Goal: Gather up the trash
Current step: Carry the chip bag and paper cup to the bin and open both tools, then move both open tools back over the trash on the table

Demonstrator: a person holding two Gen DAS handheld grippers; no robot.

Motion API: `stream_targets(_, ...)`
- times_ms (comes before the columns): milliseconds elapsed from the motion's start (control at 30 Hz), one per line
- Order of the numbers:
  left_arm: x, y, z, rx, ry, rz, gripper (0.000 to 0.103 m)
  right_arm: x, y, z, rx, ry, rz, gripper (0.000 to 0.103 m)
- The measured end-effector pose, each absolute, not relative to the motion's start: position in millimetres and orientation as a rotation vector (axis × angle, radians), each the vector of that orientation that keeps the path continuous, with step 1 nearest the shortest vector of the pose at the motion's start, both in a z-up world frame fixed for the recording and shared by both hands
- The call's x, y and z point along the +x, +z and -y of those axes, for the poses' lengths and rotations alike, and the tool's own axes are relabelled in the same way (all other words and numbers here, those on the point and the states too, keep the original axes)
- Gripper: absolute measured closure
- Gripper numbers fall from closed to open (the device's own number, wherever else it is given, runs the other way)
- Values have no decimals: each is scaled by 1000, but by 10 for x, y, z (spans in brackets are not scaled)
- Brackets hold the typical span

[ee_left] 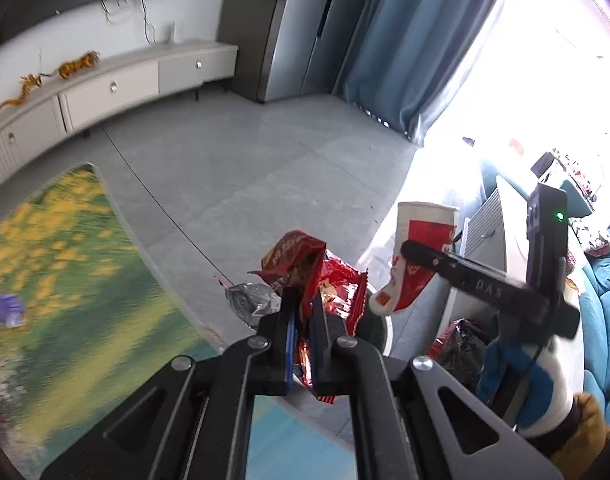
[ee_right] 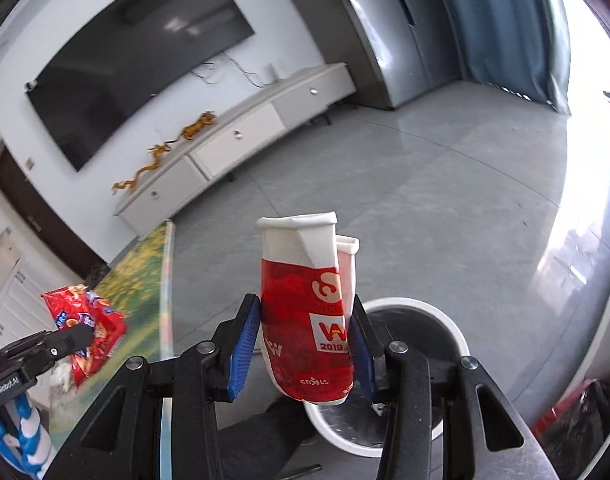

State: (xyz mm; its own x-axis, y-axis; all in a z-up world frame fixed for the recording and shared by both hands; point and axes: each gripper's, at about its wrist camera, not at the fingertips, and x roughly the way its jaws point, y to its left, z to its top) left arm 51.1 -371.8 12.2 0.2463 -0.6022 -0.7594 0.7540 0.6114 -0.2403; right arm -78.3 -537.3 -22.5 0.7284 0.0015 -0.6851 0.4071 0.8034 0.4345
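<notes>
My left gripper (ee_left: 303, 300) is shut on a crumpled red snack wrapper (ee_left: 305, 264), with a silver-lined piece (ee_left: 249, 300) sticking out to its left. In the right wrist view the same wrapper (ee_right: 85, 328) hangs from the left gripper (ee_right: 79, 334) at the far left. My right gripper (ee_right: 305, 344) is shut on a crushed red-and-white paper cup (ee_right: 305, 312), its blue pads pressing both sides. The cup (ee_left: 421, 256) also shows in the left wrist view. A round white bin (ee_right: 437, 316) with a dark liner stands on the floor just below and behind the cup.
A yellow-green patterned tabletop (ee_left: 65, 260) lies to the left with a purple wrapper (ee_left: 9, 310) on it. A red-and-black bag (ee_left: 461, 340) sits right of the bin. A pale TV cabinet (ee_left: 117, 88), blue curtain (ee_left: 417, 40) and blue sofa (ee_left: 601, 320) ring the grey floor.
</notes>
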Motion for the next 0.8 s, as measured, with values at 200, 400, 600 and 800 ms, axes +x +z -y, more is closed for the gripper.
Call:
stream_targets(200, 609, -173, 4218, 148, -963, -1042, 88, -838, -393, 5544, 609, -315, -752, 42)
stream_targets(400, 701, -250, 4237, 52, -994, -1091, 64, -1007, -378, 5615, 614, -353, -739, 39)
stream_targets(600, 670, -70, 3986, 57, -998, -1024, 64, -1079, -251, 5590, 621, -354, -703, 33)
stream_targets(800, 621, 275, 3499, 40, -901, -860, 64, -1060, 65, 5391, 592, -322, -645, 26)
